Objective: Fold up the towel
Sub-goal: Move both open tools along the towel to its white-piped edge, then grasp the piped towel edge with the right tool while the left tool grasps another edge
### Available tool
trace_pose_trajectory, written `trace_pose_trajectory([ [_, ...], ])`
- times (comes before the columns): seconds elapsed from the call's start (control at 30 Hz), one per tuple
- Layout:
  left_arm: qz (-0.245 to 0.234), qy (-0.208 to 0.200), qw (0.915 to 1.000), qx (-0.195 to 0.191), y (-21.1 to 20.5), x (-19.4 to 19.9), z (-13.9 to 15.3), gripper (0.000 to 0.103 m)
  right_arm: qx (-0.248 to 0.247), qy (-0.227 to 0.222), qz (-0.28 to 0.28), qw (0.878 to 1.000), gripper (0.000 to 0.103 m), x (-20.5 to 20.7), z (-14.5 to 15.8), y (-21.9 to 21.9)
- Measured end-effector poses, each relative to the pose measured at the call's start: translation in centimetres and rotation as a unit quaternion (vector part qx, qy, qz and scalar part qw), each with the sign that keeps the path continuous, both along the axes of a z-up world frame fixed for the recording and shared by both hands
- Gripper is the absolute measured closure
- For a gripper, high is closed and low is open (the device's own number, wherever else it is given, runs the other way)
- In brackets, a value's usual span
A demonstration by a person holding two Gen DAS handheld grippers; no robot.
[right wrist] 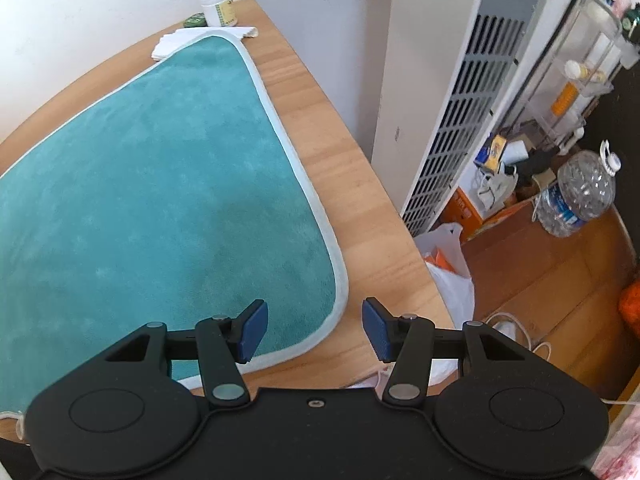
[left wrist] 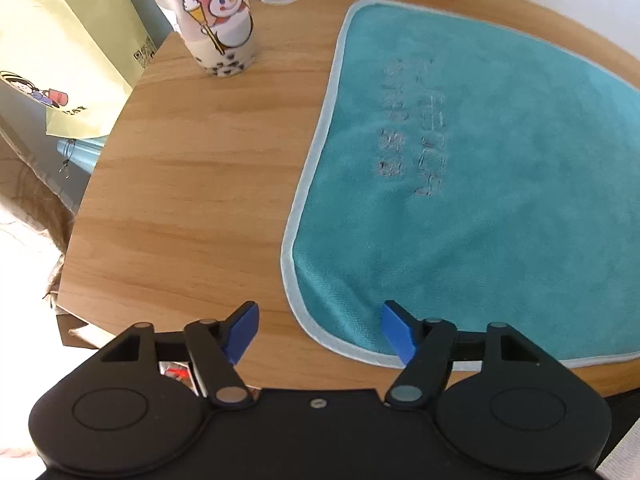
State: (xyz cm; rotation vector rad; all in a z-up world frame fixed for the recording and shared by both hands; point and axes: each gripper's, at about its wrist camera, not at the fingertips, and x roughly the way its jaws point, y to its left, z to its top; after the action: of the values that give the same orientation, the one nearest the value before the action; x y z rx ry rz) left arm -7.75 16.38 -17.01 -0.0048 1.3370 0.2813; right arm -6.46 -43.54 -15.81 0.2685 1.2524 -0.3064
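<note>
Teal plush, edged in a pale binding, the towel [left wrist: 472, 184] lay spread flat and unfolded on the wooden table [left wrist: 192, 184], with nothing yet doubled over. The left gripper [left wrist: 318, 330] hung with its blue pads wide apart and empty, just above the towel's near left corner; one pad sat over bare wood, the other over the cloth, so the rounded corner fell between them. The right gripper [right wrist: 316, 330] mirrored it at the near right corner, likewise spread and holding nothing, its inner pad over the teal pile and its outer pad over the wood near the table's edge. From both tools the towel ran forward and away, toward the bottles at the back, and each hand was nearest its own corner. I judged the near edge was what both would have to pinch, then carry forward to meet the far hem. A bubble tea cup [left wrist: 218, 28] stood well to the left of the cloth, and a white jar [right wrist: 218, 2] sat just beyond the far right corner, beside some folded tissue [right wrist: 176, 42].
</note>
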Motion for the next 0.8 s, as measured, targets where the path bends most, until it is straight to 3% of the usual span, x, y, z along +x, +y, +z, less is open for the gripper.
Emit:
trace_pose_trajectory([
  [0.03, 0.0, 0.005, 1.0, -0.001, 0.0, 0.0, -0.2, 0.04, 0.002, 0.001, -0.004, 1.0, 0.049, -0.1, -0.1, 0.0],
  [0.1, 0.006, 0.002, 0.9999, -0.009, 0.4, -0.1, -0.5, 0.041, 0.016, 0.002, -0.017, 1.0, 0.058, -0.5, -0.5, -0.3],
  [0.33, 0.02, 0.003, 0.9993, -0.033, 1.6, 0.3, -0.9, 0.044, 0.026, -0.008, -0.026, 0.999, 0.059, -0.7, -0.5, -0.7],
  [0.5, 0.025, 0.001, 0.9986, -0.046, 1.7, 0.2, -0.8, 0.05, 0.046, -0.013, -0.034, 0.998, 0.065, -0.5, -0.5, -0.9],
  [0.53, 0.025, 0.0, 0.9986, -0.046, 1.7, 0.2, -0.8, 0.05, 0.047, -0.014, -0.035, 0.998, 0.068, -0.5, -0.5, -0.9],
  [0.63, 0.025, -0.006, 0.9984, -0.05, 1.8, 0.2, -0.8, 0.052, 0.058, -0.02, -0.043, 0.997, 0.092, -0.5, -0.6, -1.3],
  [0.8, 0.017, -0.011, 0.9976, -0.067, 1.9, 0.3, -0.7, 0.067, 0.067, -0.013, -0.045, 0.997, 0.093, -0.2, -0.7, -1.6],
])
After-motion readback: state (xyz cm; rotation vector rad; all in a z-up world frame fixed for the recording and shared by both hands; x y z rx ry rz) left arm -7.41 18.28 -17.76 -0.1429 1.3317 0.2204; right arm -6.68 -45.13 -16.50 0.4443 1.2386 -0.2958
